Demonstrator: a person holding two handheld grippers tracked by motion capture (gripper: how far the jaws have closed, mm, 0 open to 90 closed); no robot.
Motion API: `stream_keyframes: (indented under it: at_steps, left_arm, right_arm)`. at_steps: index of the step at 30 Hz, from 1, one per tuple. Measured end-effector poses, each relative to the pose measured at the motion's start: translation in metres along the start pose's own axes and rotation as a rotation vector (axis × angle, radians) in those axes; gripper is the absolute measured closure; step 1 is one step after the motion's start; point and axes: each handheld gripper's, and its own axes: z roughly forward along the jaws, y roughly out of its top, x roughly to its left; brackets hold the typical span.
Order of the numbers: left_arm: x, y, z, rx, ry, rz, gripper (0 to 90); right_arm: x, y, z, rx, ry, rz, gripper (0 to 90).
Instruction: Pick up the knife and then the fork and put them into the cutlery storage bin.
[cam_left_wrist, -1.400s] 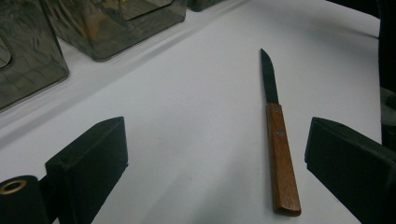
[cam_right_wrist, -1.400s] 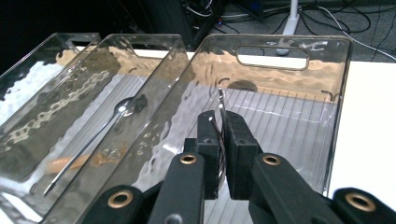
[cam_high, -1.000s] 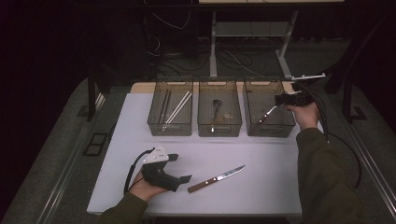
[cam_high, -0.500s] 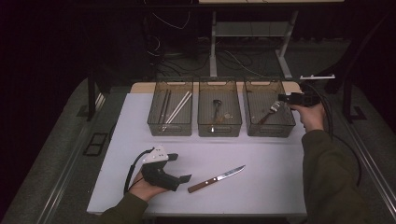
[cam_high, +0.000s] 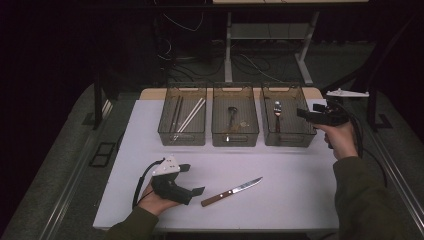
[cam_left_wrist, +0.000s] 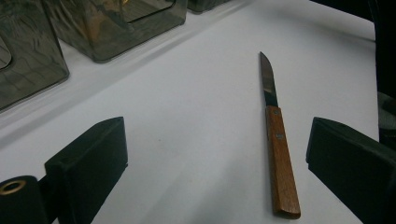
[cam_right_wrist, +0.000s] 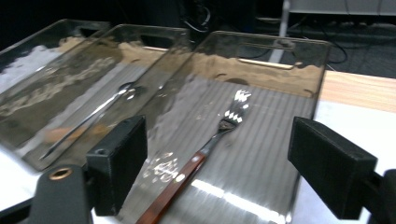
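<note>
A wooden-handled knife (cam_high: 231, 191) lies flat on the white table (cam_high: 300, 200), its blade pointing to the far right. My left gripper (cam_high: 192, 179) rests on the table just left of it and is open. In the left gripper view the knife (cam_left_wrist: 280, 154) lies between the jaws of the left gripper (cam_left_wrist: 217, 140), nearer the right one and untouched. My right gripper (cam_high: 304, 114) hovers at the right rim of the right bin (cam_high: 287, 137). Its jaws have just been opening and hold nothing. A wooden-handled fork (cam_right_wrist: 210, 140) lies in that bin, below the right gripper (cam_right_wrist: 219, 135).
Three clear bins stand in a row at the back of the table. The left bin (cam_high: 165, 125) holds chopsticks (cam_high: 190, 115) and the middle bin (cam_high: 235, 137) holds a spoon (cam_high: 232, 114). A dark floor with cables and table legs lies beyond.
My right gripper has drawn back to the right from over the right bin, and its jaws have spread. The fork has dropped from them to the bin floor. The left gripper and knife have not moved.
</note>
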Motion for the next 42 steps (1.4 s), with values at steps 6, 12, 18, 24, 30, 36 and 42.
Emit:
stream_keyframes:
  at_steps: [6,12,18,24,30,36,42]
  left_arm:
    - [0.0,0.0,0.0,0.0,0.0,0.008,9.8]
    - [0.0,0.0,0.0,0.0,0.013,0.004,10.0]
    - [-0.001,0.0,0.0,-0.002,0.015,-0.005,8.7]
    - [-0.001,0.001,0.0,-0.004,0.014,-0.007,6.8]
    - [-0.002,0.002,-0.001,-0.001,0.001,-0.012,7.0]
    - [-0.004,0.005,0.001,0.006,-0.003,-0.009,11.1]
    - [-0.009,0.01,0.006,0.009,-0.025,-0.02,18.0]
  right_arm:
    - [0.018,-0.014,-0.016,0.018,0.03,-0.047,18.0]
    - [0.035,-0.03,-0.026,0.042,0.083,-0.099,12.6]
    - [0.055,-0.051,-0.034,0.014,0.113,-0.163,6.1]
    - [0.075,-0.071,-0.038,0.048,0.155,-0.184,3.2]
    - [0.09,-0.097,-0.044,0.035,0.193,-0.19,3.2]
    - [0.1,-0.118,-0.048,0.05,0.219,-0.191,3.2]
    - [0.104,-0.136,-0.051,0.085,0.239,-0.168,3.2]
